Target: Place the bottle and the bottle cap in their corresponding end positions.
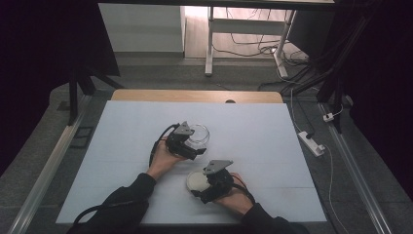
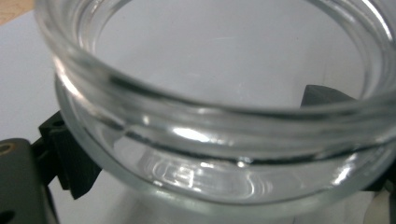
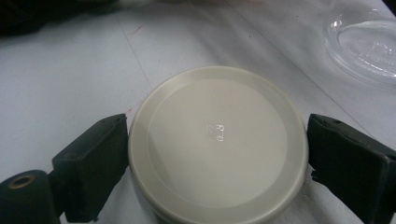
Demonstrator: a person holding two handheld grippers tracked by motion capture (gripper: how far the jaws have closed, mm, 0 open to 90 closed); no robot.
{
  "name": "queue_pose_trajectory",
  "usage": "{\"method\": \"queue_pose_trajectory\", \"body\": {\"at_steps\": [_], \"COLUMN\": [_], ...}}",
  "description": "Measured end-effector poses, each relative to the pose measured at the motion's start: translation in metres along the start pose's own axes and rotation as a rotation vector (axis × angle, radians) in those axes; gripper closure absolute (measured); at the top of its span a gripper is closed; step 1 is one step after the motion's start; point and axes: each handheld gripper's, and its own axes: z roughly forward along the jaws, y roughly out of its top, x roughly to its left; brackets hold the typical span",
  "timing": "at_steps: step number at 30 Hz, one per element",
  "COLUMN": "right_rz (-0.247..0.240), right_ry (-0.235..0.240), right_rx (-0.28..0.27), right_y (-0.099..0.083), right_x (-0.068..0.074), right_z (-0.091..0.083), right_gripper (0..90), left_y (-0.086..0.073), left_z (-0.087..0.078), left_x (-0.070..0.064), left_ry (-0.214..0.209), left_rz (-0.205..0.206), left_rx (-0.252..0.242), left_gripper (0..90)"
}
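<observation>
At frame centre: left claw [image 1: 197, 146] grips glass jar [image 1: 198, 134]; right claw [image 1: 200, 183] grips cream lid [image 1: 197, 180].
Lid's embossed mark is unreadable.

From the high view we see a dim room with dark, nearly black corners; the brightest patch is the floor beyond the table [image 1: 146, 126]. The picture is soft and grainy. In the left gripper view the glass jar [image 2: 210, 140] is blurred, with white glare streaks. The lid [image 3: 217, 144] looks evenly lit, slightly soft.
</observation>
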Motion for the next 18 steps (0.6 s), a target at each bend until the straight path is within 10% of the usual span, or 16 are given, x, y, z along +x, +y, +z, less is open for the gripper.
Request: {"method": "queue_pose_trajectory", "body": {"at_steps": [18], "right_rz": [0.021], "right_ry": [0.018], "right_rx": [-0.062], "right_y": [0.005], "right_x": [0.001], "right_z": [-0.009], "right_gripper": [2.6], "left_y": [0.001], "left_z": [-0.019], "left_x": [0.001], "left_ry": [0.004], "left_rz": [-0.034], "left_rx": [-0.032], "left_gripper": [0.0]}}
